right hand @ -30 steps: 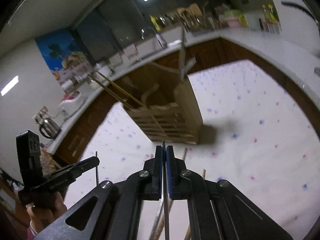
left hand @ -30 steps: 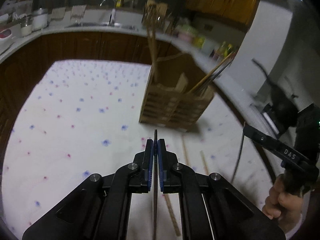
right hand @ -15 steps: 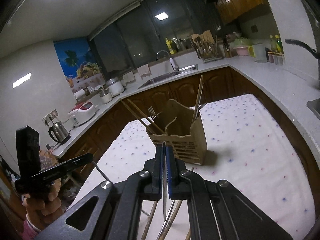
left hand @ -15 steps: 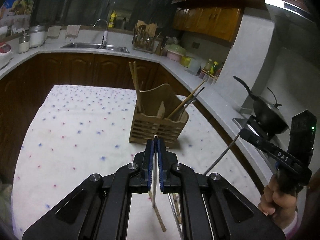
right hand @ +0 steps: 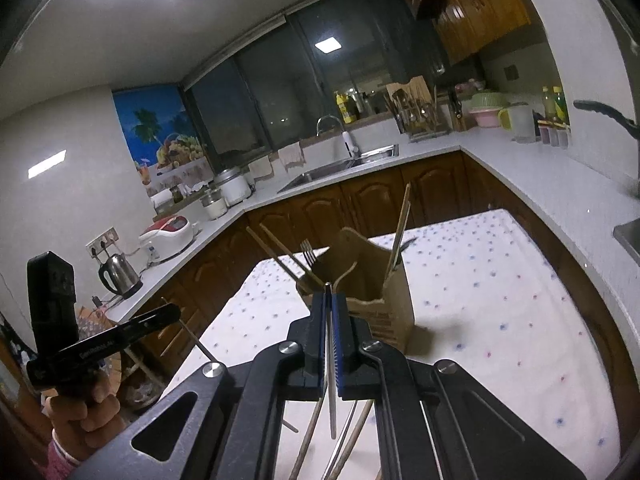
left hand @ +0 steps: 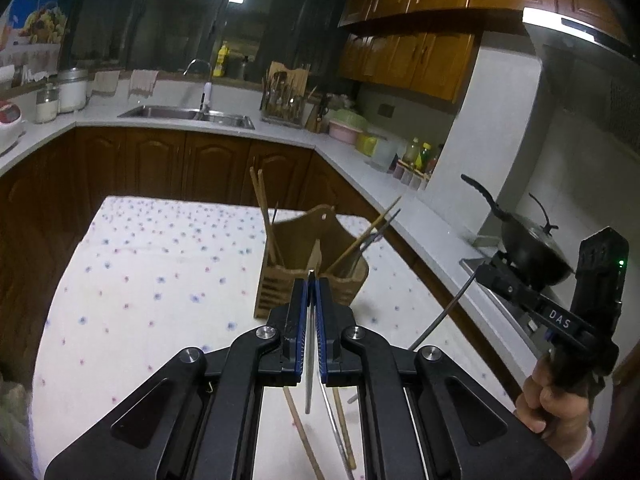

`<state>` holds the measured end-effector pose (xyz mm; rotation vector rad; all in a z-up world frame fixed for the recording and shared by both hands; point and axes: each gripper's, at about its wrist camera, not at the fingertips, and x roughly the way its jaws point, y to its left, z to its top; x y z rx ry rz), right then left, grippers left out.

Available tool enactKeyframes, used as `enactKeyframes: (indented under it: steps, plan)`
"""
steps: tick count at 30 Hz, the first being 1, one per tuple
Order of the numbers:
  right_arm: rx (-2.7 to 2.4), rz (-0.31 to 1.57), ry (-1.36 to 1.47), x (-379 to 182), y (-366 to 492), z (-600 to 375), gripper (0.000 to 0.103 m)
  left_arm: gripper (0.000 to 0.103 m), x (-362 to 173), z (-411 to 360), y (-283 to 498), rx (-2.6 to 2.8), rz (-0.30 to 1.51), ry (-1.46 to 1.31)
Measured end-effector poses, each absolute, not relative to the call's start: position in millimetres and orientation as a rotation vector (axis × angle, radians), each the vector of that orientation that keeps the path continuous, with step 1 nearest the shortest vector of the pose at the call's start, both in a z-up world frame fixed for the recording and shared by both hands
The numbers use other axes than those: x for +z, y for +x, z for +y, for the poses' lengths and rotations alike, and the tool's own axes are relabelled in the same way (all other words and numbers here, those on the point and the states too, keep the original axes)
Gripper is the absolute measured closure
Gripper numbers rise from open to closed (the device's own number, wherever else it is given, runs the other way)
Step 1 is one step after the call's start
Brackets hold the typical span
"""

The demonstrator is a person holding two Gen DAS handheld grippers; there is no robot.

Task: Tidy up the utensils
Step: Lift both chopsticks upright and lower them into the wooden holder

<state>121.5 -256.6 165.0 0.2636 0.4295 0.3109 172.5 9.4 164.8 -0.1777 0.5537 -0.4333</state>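
A wooden utensil holder (left hand: 316, 264) stands on the flowered tablecloth (left hand: 160, 280), with wooden chopsticks and metal pieces in it; in the right wrist view (right hand: 380, 300) a fork sticks out of it. My left gripper (left hand: 311, 280) is shut on a thin metal chopstick (left hand: 309, 360), raised above the table short of the holder. My right gripper (right hand: 329, 298) is shut on another thin metal chopstick (right hand: 331, 380), also raised. Each gripper shows in the other's view, to the side. Several loose chopsticks (left hand: 340, 432) lie on the cloth below.
A white counter (left hand: 360, 168) wraps around the table, with a sink (left hand: 188, 114), jars and bottles. A black wok (left hand: 532, 248) sits on the stove at right. A kettle (right hand: 118, 276) and a rice cooker stand on the left counter.
Both grippers have lifted up and back from the table, each with its metal chopstick. The holder now looks farther off and lower in both views.
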Motion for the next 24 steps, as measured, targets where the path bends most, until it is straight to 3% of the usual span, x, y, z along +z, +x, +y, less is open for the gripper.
enactKeyframes:
  steps: [16,24]
  plan:
    - [0.253,0.264,0.252,233.7,185.8,-266.9,0.100,0.099,233.6,-19.4,241.3,-0.382,0.357,-0.122]
    - [0.198,0.224,0.245,242.0,220.4,-271.1,0.100,0.099,232.6,-27.2,280.7,-0.329,0.324,-0.132]
